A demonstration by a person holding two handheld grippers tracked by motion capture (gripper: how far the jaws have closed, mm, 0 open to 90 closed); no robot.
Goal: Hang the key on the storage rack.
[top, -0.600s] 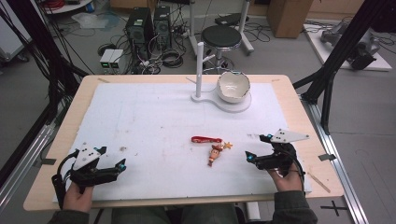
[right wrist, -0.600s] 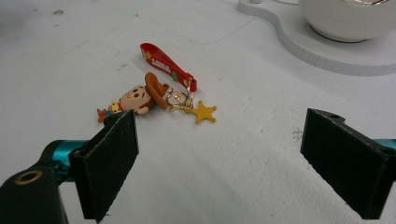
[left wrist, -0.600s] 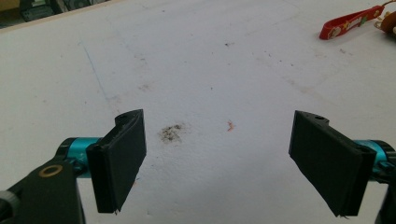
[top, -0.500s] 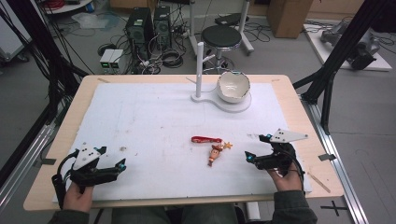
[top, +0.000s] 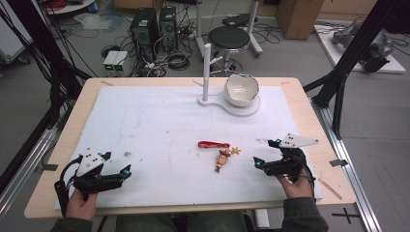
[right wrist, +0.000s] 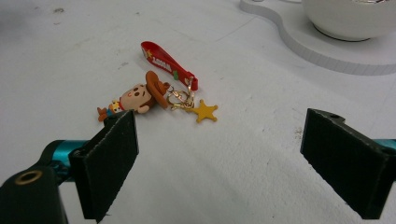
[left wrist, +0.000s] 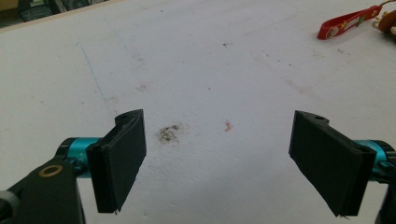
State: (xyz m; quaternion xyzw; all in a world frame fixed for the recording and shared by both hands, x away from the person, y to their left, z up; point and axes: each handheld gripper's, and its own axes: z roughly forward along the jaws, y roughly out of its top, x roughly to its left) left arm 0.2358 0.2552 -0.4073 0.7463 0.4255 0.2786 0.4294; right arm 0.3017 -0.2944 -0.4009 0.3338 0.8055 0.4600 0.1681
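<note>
Very little differs from the earlier high views. The right gripper [top: 263, 152], at the lower right of the frame, sits a touch closer to the keychain [top: 221, 153] in the lower middle, its tip edging slightly leftward; its jaws stand wide apart with nothing between them. The left gripper [top: 126, 170], at the lower left, shows only the faintest shift of its tip toward the right.

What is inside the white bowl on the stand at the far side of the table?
From the high view, the white bowl on its white stand shows a bare, pale inner wall. Its near rim hides the bottom, so small contents cannot be ruled out.
</note>
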